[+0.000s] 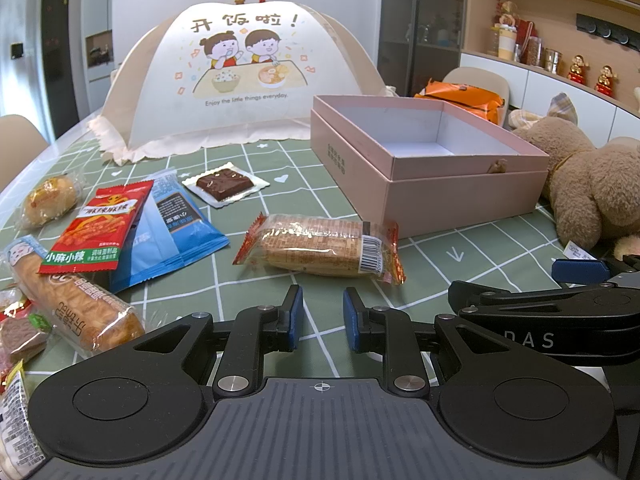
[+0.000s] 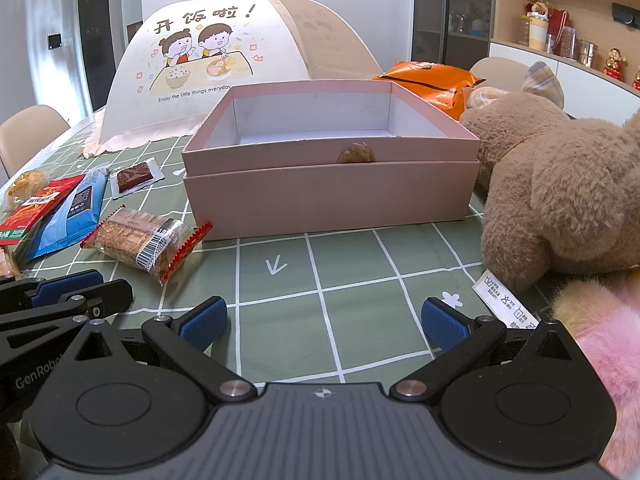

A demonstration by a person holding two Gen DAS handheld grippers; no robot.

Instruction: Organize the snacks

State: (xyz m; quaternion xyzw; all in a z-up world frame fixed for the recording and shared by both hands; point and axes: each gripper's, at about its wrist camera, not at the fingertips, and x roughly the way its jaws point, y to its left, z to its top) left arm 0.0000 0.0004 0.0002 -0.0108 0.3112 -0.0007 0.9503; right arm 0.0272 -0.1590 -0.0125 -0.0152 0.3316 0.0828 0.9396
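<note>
An open, empty pink box (image 1: 460, 196) (image 2: 332, 196) stands on the green checked tablecloth. Snacks lie to its left: a wrapped cracker pack (image 1: 320, 248) (image 2: 140, 244) nearest, a blue packet (image 1: 180, 232) (image 2: 72, 216), a red packet (image 1: 96, 228) (image 2: 36, 208), a wrapped brownie (image 1: 224, 186) (image 2: 134, 176), a round pastry (image 1: 50, 200) and a long bread roll (image 1: 76, 308). My left gripper (image 1: 323, 316) is empty, jaws a narrow gap apart, just short of the cracker pack. My right gripper (image 2: 324, 322) is wide open and empty, in front of the box.
A mesh food cover (image 1: 240, 80) (image 2: 224, 64) stands behind the snacks. A brown plush bear (image 1: 592, 184) (image 2: 560, 184) lies right of the box, with pink plush (image 2: 604, 360) nearer. An orange bag (image 1: 468, 100) (image 2: 432, 80) lies behind the box. Chairs and shelves stand around the table.
</note>
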